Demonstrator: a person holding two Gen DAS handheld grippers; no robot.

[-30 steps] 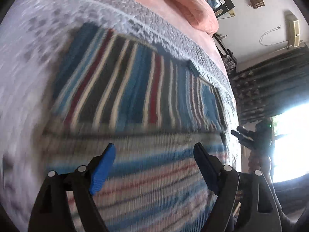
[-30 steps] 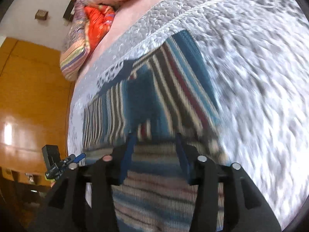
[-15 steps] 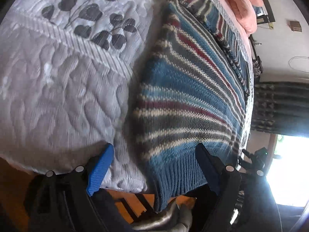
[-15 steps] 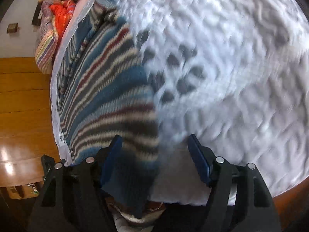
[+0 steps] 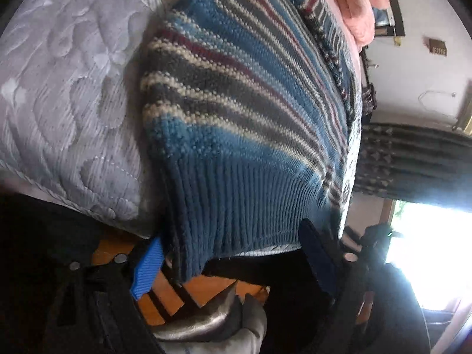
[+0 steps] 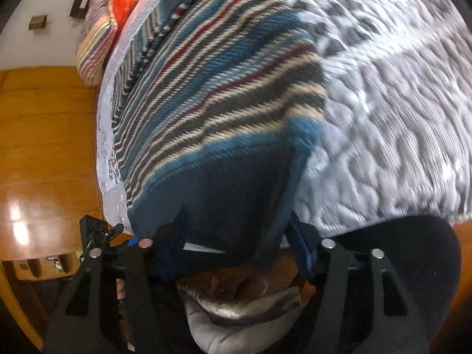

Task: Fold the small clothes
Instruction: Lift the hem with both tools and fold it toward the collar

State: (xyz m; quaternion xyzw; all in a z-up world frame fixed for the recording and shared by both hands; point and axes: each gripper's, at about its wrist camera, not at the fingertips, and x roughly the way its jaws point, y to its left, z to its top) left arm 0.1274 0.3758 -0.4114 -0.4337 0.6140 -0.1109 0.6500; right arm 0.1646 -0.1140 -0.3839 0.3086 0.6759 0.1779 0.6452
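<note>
The left gripper (image 5: 233, 253) hangs just off the near edge of the bed, its blue fingers (image 5: 147, 268) spread wide on either side of the ribbed hem of a striped knitted sweater (image 5: 242, 112), gripping nothing. The right gripper (image 6: 239, 247) is likewise released, its fingers (image 6: 301, 250) standing apart around the hem's other corner; whether they touch the knit cannot be told. The sweater (image 6: 212, 88) lies flat on the grey quilted bedspread (image 5: 67, 88), its hem drooping over the bed's near edge, its body stretching toward the far side. Beyond it lie a pink pillow (image 5: 354, 3) and an orange-and-striped bundle of bedding (image 6: 109, 17).
</note>
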